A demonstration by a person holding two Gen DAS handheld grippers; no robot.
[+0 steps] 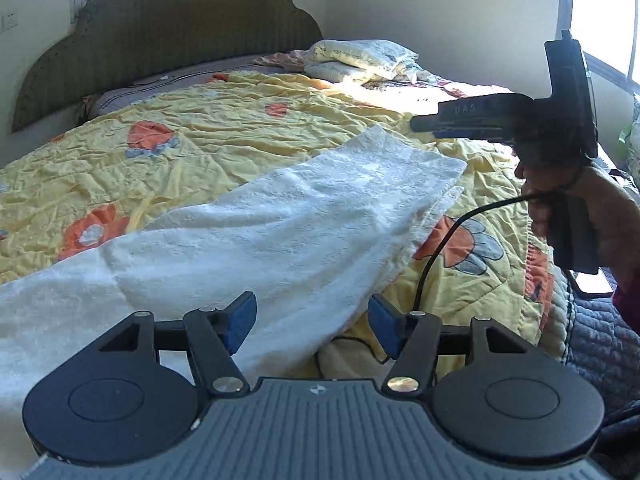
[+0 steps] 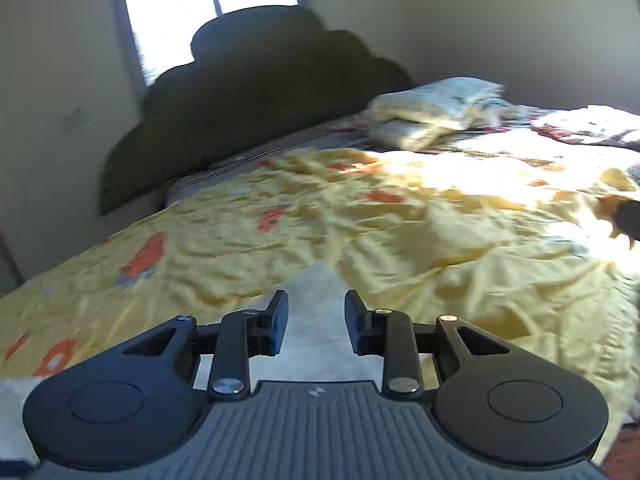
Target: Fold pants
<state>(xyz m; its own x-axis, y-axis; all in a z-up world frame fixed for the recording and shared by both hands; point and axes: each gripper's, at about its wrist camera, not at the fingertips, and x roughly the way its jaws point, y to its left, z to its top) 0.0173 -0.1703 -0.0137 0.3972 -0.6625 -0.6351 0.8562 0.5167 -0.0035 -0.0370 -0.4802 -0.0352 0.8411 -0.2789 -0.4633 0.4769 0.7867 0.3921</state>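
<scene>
On the bed: white pants (image 1: 256,236) lie folded lengthwise across a yellow quilt (image 1: 224,128) with orange flower patches, one end near the left gripper, the other reaching out toward the middle of the bed.
Pants surface: textured white cloth, one layer on top of another, the top edge running diagonally; the far end is squared off and sits flat on the quilt.
Left gripper (image 1: 312,324): jaws spread wide, blue pads apart, nothing between them; it hovers just above the near part of the pants without pinching the cloth.
Right gripper (image 2: 316,318): jaws parted, a clear gap between the pads, nothing held; a pale strip of the pants (image 2: 316,292) shows beneath the gap. From the left wrist view it sits off to the right (image 1: 428,124), lifted above the quilt past the far end of the pants.
Hand (image 1: 600,220): a person's hand wraps the right gripper's handle, a dark red sleeve at the wrist.
Cable (image 1: 444,248): a black cable curves down from that handle onto the quilt beside the pants.
Head of the bed: a dark scalloped headboard (image 1: 168,48) against the wall, with folded pale bedding (image 1: 356,60) stacked near it.
Right wrist view: blurred, details of the quilt smeared.
</scene>
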